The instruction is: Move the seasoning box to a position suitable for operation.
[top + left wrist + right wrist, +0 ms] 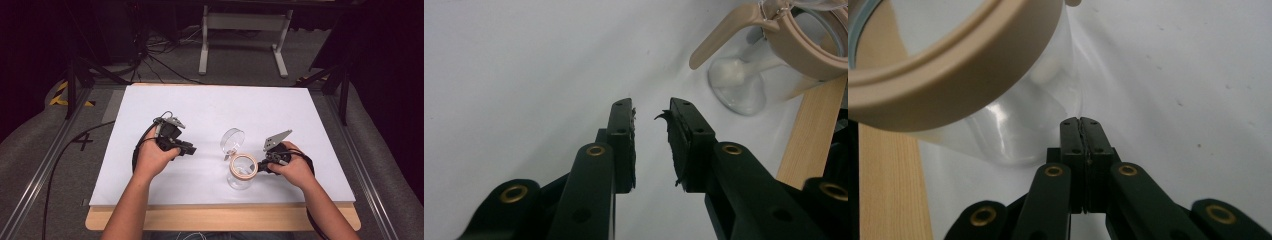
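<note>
1. A white sheet covers the counter (210, 115), with a bare wooden edge along the person's side; beyond it lie grey floor, trailing cables and a metal stand in a dark room
2. A clear glass jar (242, 172) with a tan collar stands just beside the right tongs (261, 163), on their inner side; its round glass lid (233, 140) is swung open and stands up just beyond the jar's mouth, hinged at the collar
3. The right tongs (1081, 121) are pressed fully together with nothing between them, their tips close against the jar's glass wall under the tan collar (948, 75); whether they touch the glass I cannot tell
4. The left tongs (189, 149) hover low over the white sheet, well apart from the jar, which lies ahead of them and off to their right; in the left gripper view they (651, 111) stand narrowly parted and empty, one pad frayed
5. The work in hand looks like closing or steadying the jar. To do it well, the right tongs should brace the body low and gently, since smooth glass may slide or tip on the sheet
6. The left tongs would best come across to the lid's far rim and fold it down over the collar slowly, keeping clear of the tan latch tab (719, 42)
</note>
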{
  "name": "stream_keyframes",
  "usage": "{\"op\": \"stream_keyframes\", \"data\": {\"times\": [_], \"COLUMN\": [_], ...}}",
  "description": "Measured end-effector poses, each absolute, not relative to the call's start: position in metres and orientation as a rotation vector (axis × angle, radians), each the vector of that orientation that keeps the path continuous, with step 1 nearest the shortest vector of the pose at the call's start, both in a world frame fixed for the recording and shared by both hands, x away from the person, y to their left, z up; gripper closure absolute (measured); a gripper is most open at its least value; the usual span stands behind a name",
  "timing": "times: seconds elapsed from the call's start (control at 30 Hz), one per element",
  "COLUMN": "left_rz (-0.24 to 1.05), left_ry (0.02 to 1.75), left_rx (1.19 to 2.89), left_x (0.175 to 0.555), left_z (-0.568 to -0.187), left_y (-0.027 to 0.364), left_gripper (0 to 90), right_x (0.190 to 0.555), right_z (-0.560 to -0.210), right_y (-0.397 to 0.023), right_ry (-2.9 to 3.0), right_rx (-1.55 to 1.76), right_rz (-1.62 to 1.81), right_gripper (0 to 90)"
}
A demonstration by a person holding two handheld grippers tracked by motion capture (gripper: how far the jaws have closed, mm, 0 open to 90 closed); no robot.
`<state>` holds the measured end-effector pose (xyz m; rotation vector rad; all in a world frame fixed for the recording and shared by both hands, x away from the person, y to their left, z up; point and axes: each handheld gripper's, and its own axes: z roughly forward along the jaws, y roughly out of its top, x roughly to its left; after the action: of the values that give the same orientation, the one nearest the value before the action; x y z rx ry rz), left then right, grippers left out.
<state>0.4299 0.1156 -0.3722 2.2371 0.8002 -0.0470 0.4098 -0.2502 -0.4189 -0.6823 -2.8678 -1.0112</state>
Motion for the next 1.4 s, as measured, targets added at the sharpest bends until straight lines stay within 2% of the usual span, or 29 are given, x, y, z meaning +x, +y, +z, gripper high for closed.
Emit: {"op": "stream_keyframes", "data": {"times": [1.1,1.23,1.4], "left_rz": [-0.064,-0.06,-0.077], "left_ry": [0.785,0.776,0.765], "left_rx": [2.222,2.213,2.125], "left_x": [0.433,0.433,0.432], "left_z": [-0.371,-0.369,-0.367], "left_y": [0.115,0.115,0.115], "left_gripper": [74.0,75.6,84.2], "right_x": [0.388,0.388,0.389], "right_z": [-0.422,-0.42,-0.406], "right_y": [-0.21,-0.213,-0.226], "right_ry": [-2.838,-2.828,-2.837], "right_rx": [-0.453,-0.459,-0.522], "right_rz": [-0.911,-0.937,-1.024], "right_gripper": [90.0,90.0,90.0]}}
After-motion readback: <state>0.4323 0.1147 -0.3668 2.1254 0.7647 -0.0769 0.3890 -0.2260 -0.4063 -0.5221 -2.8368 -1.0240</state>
